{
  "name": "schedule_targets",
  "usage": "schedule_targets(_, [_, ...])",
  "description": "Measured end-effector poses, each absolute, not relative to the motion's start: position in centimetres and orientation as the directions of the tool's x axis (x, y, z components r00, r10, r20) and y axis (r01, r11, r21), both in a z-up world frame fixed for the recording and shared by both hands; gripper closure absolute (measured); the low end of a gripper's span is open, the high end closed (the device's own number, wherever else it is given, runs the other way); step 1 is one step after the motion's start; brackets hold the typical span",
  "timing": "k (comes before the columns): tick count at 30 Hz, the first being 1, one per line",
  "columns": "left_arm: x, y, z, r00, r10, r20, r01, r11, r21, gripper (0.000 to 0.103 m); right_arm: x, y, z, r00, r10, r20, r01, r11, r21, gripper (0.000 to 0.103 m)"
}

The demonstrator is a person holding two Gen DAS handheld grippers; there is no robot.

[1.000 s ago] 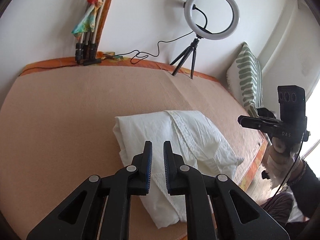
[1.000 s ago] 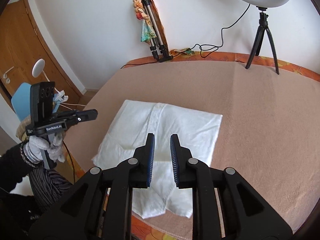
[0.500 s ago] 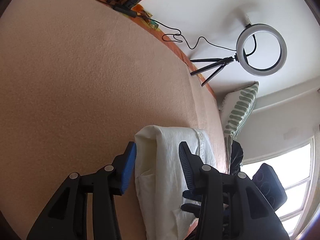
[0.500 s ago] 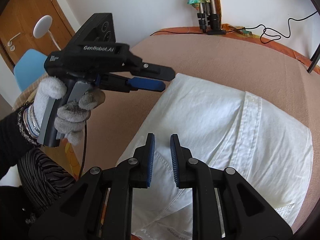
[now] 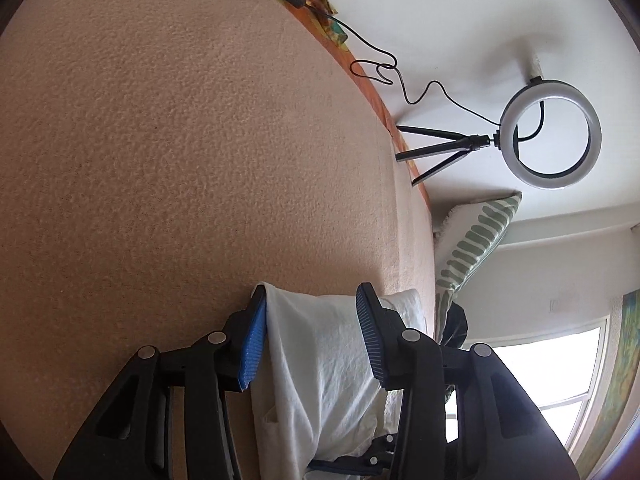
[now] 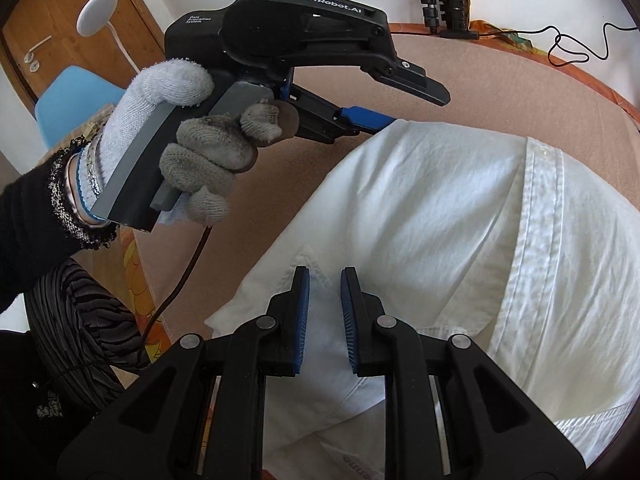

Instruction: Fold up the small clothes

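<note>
A white folded garment (image 6: 440,216) lies on the peach-covered table (image 6: 480,80). In the left wrist view the left gripper (image 5: 310,334) is open, rolled on its side, its jaws straddling the garment's (image 5: 320,360) far corner. In the right wrist view the left gripper (image 6: 404,104) shows from outside, its lower blue pad at the cloth's edge. The right gripper (image 6: 324,318) is open a little and hovers over the garment's near corner with the pocket seam, nothing between its pads.
A ring light on a small tripod (image 5: 548,136) and a cable (image 5: 380,72) stand at the table's back edge. A striped cushion (image 5: 468,248) leans by the wall. A folded tripod (image 6: 444,4) stands at the back. A blue chair (image 6: 68,104) and wooden door (image 6: 52,16) are left.
The left gripper opened, rolled sideways and moved to the garment's far corner. The right gripper moved down and closer to the near corner; its opening stayed narrow.
</note>
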State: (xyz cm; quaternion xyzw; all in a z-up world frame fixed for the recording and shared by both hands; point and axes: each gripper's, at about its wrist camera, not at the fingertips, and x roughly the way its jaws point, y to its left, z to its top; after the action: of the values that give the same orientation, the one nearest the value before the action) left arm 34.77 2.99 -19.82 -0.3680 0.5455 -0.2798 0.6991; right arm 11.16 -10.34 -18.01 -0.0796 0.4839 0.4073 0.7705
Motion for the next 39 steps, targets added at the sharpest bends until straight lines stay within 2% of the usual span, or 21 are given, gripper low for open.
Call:
schedule_targets(4, [33.9,2.0,-17.6,0.274,-0.691,-0.669,0.129,0.715,-0.687,0.065,11.1,-10.5,-18.0,0.195,0.548,-0.813,-0.702,0.657,0.274,0.086])
schedule_targets(5, [33.3,2.4,-16.7,0.332,-0.606,-0.723,0.146,0.79,-0.596,0.065,11.3,-10.6,-17.8,0.181,0.554,-0.813,-0.704,0.65,0.286,0.085])
schedule_targets(6, [32.7,3.1,-15.6,0.403,-0.539,-0.74,0.152,0.837,-0.526,0.065,11.4,-10.9,-17.2,0.172,0.569,-0.804,-0.706,0.64,0.302,0.086])
schedule_targets(10, [30.8,5.5,-12.9,0.475,-0.541,-0.694,0.159,0.828,-0.537,0.065,12.1,-14.0,-13.7,0.227,0.624,-0.748,-0.694,0.642,0.326,0.086])
schedule_targets(15, [28.2,1.0,-10.7,0.535,-0.496,-0.684,0.314,0.868,-0.385,0.065,16.3,-17.8,-10.5,0.389,0.562,-0.729,-0.6,0.756,0.263,0.086])
schedule_targets(18, [28.0,-3.1,-10.6,0.523,-0.478,-0.706,0.394,0.869,-0.297,0.065,19.7,-17.9,-10.9,0.403,0.524,-0.751,-0.542,0.797,0.265,0.086])
schedule_targets(19, [28.2,-4.1,-10.9,0.511,-0.474,-0.717,0.41,0.868,-0.282,0.068,20.6,-17.6,-11.3,0.401,0.506,-0.764,-0.533,0.807,0.255,0.086])
schedule_targets(20, [28.6,-4.8,-11.3,0.509,-0.452,-0.732,0.403,0.877,-0.261,0.073,21.4,-17.4,-11.8,0.394,0.492,-0.776,-0.527,0.813,0.248,0.086])
schedule_targets(28, [30.1,-3.6,-15.9,0.468,-0.353,-0.81,0.317,0.923,-0.218,0.076,24.4,-17.6,-15.2,0.339,0.435,-0.834,-0.491,0.838,0.237,0.086])
schedule_targets(31, [30.1,-3.3,-16.4,0.483,-0.338,-0.808,0.312,0.928,-0.202,0.08,24.9,-17.7,-17.0,0.319,0.411,-0.854,-0.466,0.853,0.236,0.09])
schedule_targets(35, [30.2,-1.8,-16.2,0.518,-0.251,-0.818,0.242,0.96,-0.141,0.08,25.2,-18.5,-16.3,0.337,0.398,-0.853,-0.448,0.865,0.226,0.091])
schedule_targets(39, [29.4,1.2,-15.6,0.541,-0.2,-0.817,0.168,0.978,-0.128,0.082,24.9,-22.4,-15.1,0.398,0.288,-0.871,-0.361,0.922,0.14,0.091])
